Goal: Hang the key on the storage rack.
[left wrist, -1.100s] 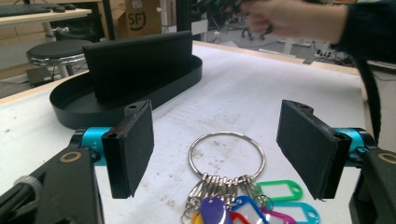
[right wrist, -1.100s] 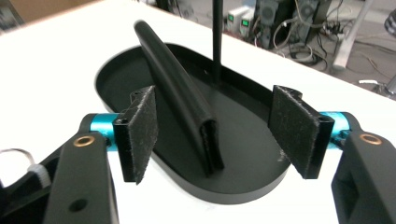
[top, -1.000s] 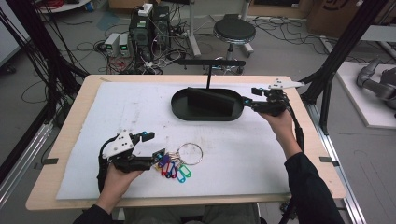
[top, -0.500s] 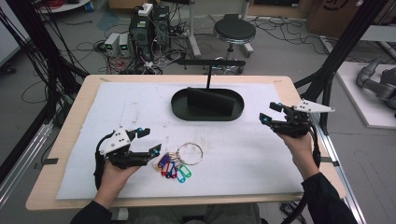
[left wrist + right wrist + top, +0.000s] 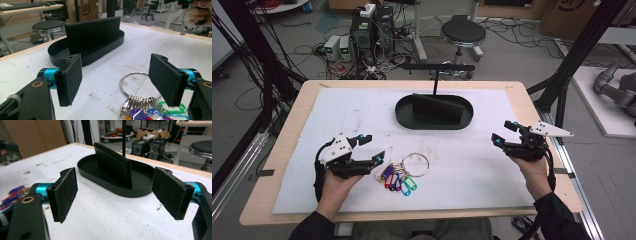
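A key ring (image 5: 404, 172) with several coloured tags lies on the white mat near the front. My left gripper (image 5: 372, 148) rests just left of it, open, with the ring and tags (image 5: 150, 112) lying between and ahead of its jaws, untouched. A black oval tray (image 5: 404, 117) with an upright black block (image 5: 437, 107) and a thin post with a crossbar (image 5: 437, 67) stands at the back middle. My right gripper (image 5: 503, 133) hovers at the right of the mat, pointing left at the tray (image 5: 100, 182). Its jaws have just been opening and hold nothing.
The white mat (image 5: 462, 160) covers most of the wooden table (image 5: 537, 115). A stool (image 5: 462, 32) and computer boxes (image 5: 372, 30) with cables stand on the floor behind. Black frame posts (image 5: 582, 55) rise at both sides.
My right hand has drawn back from the tray's right end toward the right front of the mat and sunk a little, its jaws spreading wider. The left hand has kept still.
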Tool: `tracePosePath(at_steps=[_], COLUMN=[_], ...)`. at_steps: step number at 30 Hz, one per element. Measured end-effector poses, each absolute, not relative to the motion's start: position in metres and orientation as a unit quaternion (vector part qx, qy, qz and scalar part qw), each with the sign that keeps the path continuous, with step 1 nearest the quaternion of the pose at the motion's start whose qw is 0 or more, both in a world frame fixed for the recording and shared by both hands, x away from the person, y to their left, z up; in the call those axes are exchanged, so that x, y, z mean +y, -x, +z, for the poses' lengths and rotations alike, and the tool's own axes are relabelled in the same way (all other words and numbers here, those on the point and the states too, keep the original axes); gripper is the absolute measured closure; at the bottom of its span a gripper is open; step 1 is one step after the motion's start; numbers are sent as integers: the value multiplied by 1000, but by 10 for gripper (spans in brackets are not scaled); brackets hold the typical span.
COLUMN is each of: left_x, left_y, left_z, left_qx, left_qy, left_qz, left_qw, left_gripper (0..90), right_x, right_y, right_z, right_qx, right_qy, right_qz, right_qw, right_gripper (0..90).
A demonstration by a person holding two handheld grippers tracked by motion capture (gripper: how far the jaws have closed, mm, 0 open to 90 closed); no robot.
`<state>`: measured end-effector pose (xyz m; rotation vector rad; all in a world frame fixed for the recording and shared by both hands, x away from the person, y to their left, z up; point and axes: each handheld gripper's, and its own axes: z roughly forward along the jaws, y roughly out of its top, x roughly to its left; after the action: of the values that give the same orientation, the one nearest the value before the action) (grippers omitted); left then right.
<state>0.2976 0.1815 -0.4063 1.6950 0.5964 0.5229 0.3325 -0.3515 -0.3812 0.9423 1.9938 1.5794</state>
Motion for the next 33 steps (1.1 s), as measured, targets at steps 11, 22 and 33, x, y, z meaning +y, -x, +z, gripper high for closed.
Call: tracePosePath(at_steps=[11, 22, 33], left_x=[178, 162, 143], left_y=[-306, -318, -330], left_z=[-405, -404, -414], left_qx=[258, 278, 272], left_qy=[-729, -736, -766], left_qz=[211, 173, 150], left_qw=[598, 593, 562], left_gripper=[272, 222, 280], right_x=[-359, -358, -358], right_y=[-327, -326, -333], right_z=[-384, -386, -388], right_qx=[722, 732, 733], right_qy=[-354, -361, -367], right_qz=[554, 535, 534], right_qw=[217, 219, 208], right_gripper=[212, 212, 212])
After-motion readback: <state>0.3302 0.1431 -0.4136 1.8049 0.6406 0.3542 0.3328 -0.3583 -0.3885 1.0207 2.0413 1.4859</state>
